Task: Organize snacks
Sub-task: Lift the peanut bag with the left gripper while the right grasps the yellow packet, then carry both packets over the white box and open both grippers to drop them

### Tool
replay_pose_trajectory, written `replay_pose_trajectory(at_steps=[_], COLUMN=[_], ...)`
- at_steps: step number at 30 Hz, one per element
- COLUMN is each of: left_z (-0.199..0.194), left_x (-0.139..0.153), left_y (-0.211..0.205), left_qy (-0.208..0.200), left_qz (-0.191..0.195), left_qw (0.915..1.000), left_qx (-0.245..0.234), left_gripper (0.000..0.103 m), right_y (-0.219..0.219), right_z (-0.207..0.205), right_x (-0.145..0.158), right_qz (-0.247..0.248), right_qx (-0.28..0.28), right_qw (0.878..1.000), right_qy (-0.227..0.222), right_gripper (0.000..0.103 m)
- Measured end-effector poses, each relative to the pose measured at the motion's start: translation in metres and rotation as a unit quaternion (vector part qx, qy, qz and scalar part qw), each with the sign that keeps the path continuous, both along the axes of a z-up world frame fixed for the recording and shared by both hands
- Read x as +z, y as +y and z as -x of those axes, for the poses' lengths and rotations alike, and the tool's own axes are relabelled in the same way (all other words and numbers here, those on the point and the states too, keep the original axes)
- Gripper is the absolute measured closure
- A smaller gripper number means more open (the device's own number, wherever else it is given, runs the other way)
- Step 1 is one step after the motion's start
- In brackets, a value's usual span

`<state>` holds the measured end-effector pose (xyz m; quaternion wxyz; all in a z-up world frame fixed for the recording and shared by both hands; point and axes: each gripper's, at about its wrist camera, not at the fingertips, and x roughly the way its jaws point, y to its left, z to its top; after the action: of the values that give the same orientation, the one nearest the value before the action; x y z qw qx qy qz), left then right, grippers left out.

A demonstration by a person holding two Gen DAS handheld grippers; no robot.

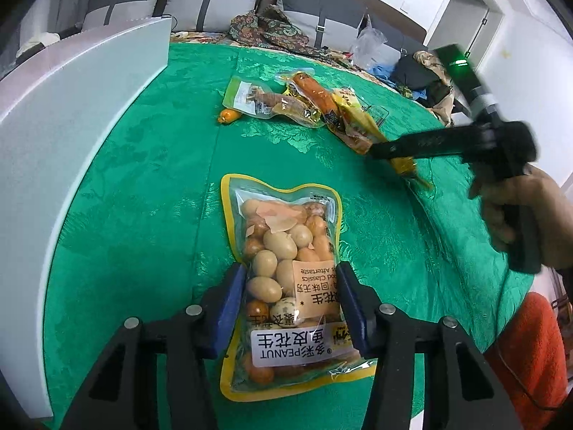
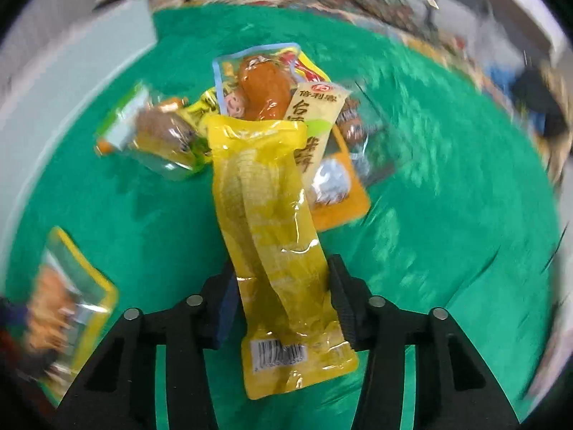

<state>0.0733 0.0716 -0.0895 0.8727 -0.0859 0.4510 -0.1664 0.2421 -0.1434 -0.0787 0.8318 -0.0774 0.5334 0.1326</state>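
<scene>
**Two packets gripped over the green cloth**

Where the left wrist looks down, a peanut packet [image 1: 286, 286] is clamped by the left gripper [image 1: 292, 308] on the green cloth [image 1: 143, 197], beside a white box [image 1: 71, 114].

From the right wrist, a yellow corn packet [image 2: 275, 251] is seen grasped by the right gripper [image 2: 283, 301], overlapping the snack pile [image 2: 258, 96].

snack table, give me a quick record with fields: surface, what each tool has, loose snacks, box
surface: green cloth covering the table
left tool: closed on the peanut bag, which lies flat on the cloth
right tool: around the yellow corn pack; the pack's far end overlaps the pile
loose snacks: pile of packets further back on the cloth, including a sausage pack
box: white box at the left edge of the cloth
</scene>
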Motion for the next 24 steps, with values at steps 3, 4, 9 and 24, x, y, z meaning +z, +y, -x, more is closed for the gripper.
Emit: replay_pose_trajectory(at_steps=[3,4,9,24], left_z=[0.000,-0.001,0.002,0.042], left_x=[0.004,0.005,0.014,0.117], left_y=[0.001,0.002,0.009,0.118], left_qy=[-0.005,-0.005,-0.005,-0.079], left_qz=[0.015,0.024,0.060,0.168], left_qw=[0.9999,0.9997,0.9982,0.9743], left_qx=[-0.001,-0.002,0.006,0.128], left_gripper=[0.053,0.053,0.053,0.053], right_y=[-0.019,-0.033,-0.065,0.012], right_z=[0.007,0.011,0.036,0.052], right_x=[0.012,0.015,0.008,0.074], right_qz=[-0.108,-0.171,-0.314,-0.464], right_qx=[-0.048,-0.068,-0.112,-0.045], right_qw=[0.993,0.982,0.938,0.877], right_qy=[0.022,0.043,0.100,0.115], right_gripper=[0.055,0.055,0.055,0.055])
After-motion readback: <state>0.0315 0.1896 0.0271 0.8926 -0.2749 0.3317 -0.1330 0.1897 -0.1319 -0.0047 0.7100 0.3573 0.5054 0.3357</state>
